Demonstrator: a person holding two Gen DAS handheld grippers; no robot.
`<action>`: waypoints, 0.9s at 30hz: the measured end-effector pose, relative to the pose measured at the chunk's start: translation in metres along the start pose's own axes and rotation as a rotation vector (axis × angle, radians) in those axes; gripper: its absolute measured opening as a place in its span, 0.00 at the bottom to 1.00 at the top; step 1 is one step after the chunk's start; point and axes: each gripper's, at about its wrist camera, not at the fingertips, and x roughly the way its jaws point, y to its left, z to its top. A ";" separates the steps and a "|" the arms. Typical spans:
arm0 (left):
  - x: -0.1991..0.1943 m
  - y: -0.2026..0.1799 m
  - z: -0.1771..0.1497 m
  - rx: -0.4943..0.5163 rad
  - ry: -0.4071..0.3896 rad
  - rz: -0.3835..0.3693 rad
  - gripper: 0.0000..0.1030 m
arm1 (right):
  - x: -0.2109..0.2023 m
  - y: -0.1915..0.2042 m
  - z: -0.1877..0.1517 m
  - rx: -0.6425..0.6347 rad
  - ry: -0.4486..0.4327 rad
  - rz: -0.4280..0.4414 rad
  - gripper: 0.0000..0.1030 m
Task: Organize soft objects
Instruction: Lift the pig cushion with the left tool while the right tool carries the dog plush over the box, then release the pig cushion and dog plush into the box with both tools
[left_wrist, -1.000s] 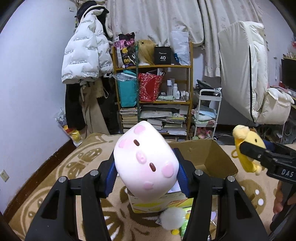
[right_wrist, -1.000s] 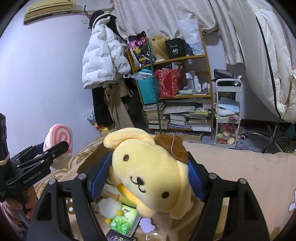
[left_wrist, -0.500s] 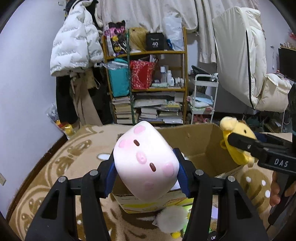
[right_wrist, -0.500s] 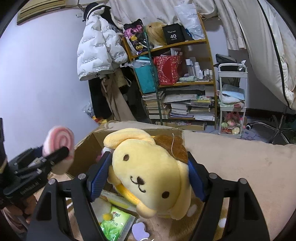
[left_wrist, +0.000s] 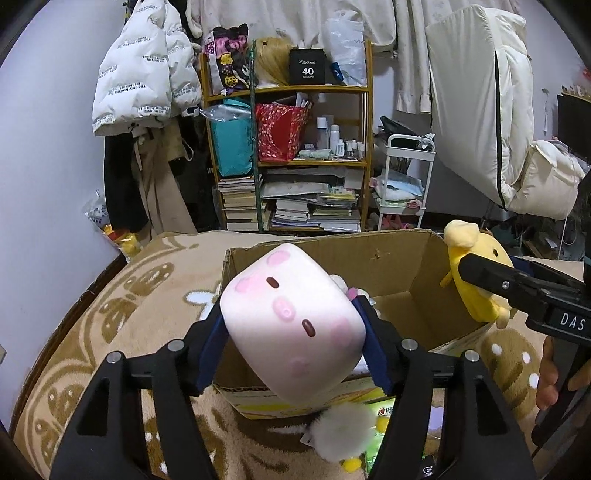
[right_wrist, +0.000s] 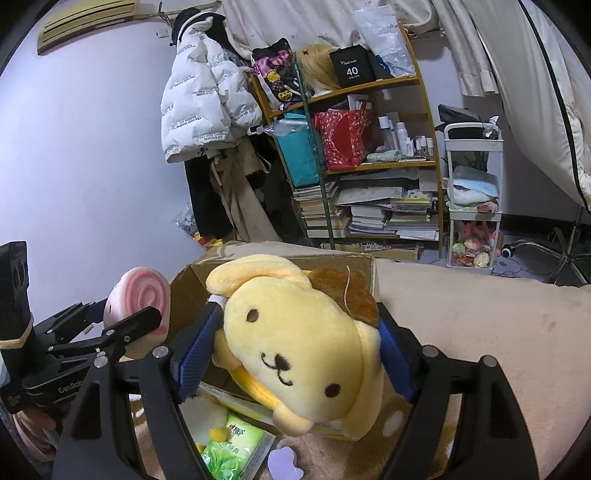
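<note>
My left gripper (left_wrist: 291, 332) is shut on a white and pink pig plush (left_wrist: 291, 325) and holds it over the near rim of an open cardboard box (left_wrist: 402, 273). My right gripper (right_wrist: 299, 347) is shut on a yellow dog plush (right_wrist: 295, 343) with a brown cap, held above the box (right_wrist: 184, 284). In the left wrist view the dog plush (left_wrist: 476, 273) hangs at the box's right wall. In the right wrist view the pig plush (right_wrist: 136, 306) shows at the left. Another plush lies inside the box, mostly hidden.
The box stands on a beige patterned blanket (left_wrist: 122, 317). A white fluffy chick toy (left_wrist: 343, 432) and a green tissue pack (right_wrist: 236, 446) lie in front of the box. A cluttered shelf (left_wrist: 295, 155) and a white cart (left_wrist: 406, 177) stand behind.
Both grippers have moved forward towards the box with their plush toys. The box now looks larger and closer, and its inside shows.
</note>
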 end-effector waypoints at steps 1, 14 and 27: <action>0.000 0.000 0.000 0.000 0.001 0.001 0.64 | 0.000 0.000 0.000 0.001 0.000 0.000 0.83; -0.003 0.005 -0.001 -0.023 -0.032 -0.023 0.77 | 0.001 0.005 0.005 0.009 -0.052 0.068 0.83; -0.006 0.012 -0.007 -0.016 0.020 0.047 0.92 | -0.002 -0.006 0.001 0.060 -0.015 0.032 1.00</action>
